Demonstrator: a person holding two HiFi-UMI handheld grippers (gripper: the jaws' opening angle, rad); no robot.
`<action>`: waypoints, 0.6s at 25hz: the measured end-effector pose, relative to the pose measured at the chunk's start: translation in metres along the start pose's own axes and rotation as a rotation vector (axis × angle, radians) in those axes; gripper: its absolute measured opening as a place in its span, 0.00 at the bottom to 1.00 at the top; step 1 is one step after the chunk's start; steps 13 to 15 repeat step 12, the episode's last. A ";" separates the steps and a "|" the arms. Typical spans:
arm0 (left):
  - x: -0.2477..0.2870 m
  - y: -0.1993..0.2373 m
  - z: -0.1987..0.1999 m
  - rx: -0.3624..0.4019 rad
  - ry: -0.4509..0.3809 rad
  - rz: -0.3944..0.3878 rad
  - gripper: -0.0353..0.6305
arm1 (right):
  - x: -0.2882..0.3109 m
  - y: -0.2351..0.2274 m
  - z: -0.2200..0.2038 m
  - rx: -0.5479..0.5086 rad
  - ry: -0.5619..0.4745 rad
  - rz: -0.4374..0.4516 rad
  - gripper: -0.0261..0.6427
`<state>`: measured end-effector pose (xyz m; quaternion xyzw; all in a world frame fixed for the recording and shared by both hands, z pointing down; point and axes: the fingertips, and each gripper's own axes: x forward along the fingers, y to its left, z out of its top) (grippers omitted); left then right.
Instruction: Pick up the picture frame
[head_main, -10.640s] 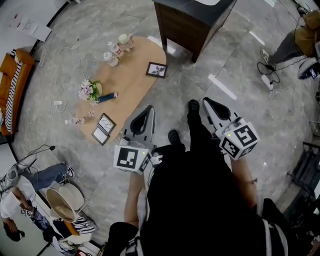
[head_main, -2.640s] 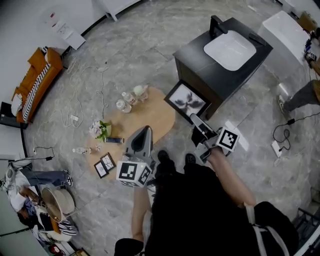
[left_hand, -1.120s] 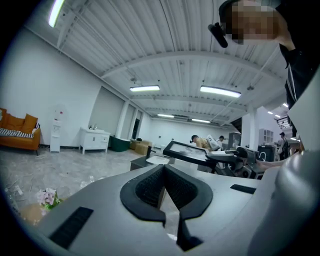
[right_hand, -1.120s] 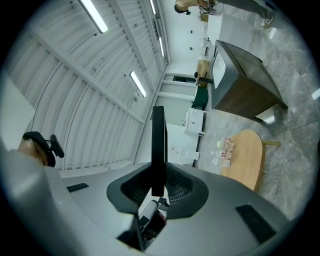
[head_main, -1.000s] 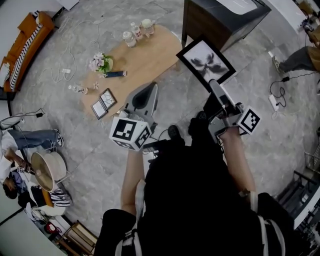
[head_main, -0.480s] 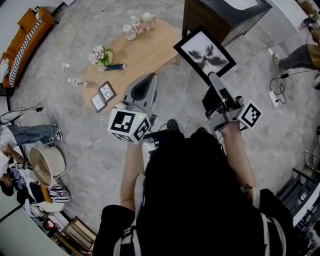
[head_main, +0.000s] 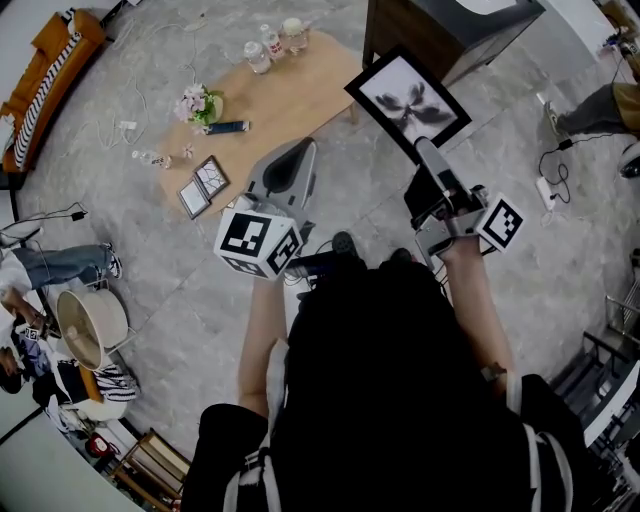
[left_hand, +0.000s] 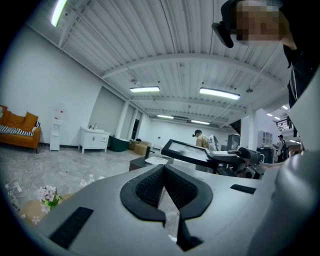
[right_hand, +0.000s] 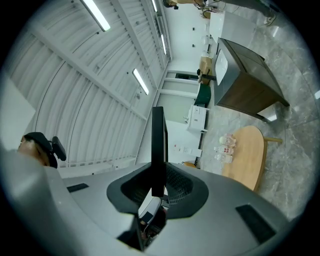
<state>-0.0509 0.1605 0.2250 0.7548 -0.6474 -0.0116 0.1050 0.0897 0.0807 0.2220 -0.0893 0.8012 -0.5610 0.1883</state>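
Right gripper (head_main: 424, 150): jaws clamped on the near edge of the frame (head_main: 408, 100). The frame is off the worktop, in the air, reaching out ahead of the gripper tips. Head view: its face is toward the camera, with a black border and a dark leafy print on a pale ground. Right gripper view: the frame is edge-on, a thin dark bar rising from between the two pads, and both pads are against it.

Left gripper (head_main: 298, 150): jaws closed tip to tip, nothing between them. It is held level beside the right gripper, apart from the frame.

Surroundings:
- Worktop (head_main: 300, 95), pale wood with rounded ends, lies ahead and to the left of the left gripper.
- Bottles (head_main: 264, 45) are at the worktop's far end.
- Flowers (head_main: 197, 103) are further left, at the worktop's left edge.
- Two small frames (head_main: 203, 184) lie flat at the worktop's near end, just left of the left gripper's tips.
- A dark cabinet (head_main: 440, 30) stands beyond the held frame, ahead of the right gripper.
- The floor (head_main: 150, 300) is grey stone.
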 end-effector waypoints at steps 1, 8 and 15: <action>0.000 0.000 0.000 0.000 0.000 0.000 0.07 | 0.000 0.000 -0.001 0.001 0.001 -0.001 0.15; 0.000 0.000 -0.001 -0.003 0.004 -0.006 0.07 | 0.001 -0.001 -0.004 0.001 0.006 -0.004 0.15; -0.007 0.003 -0.006 -0.005 0.003 -0.009 0.07 | 0.001 -0.001 -0.013 -0.008 0.006 -0.006 0.15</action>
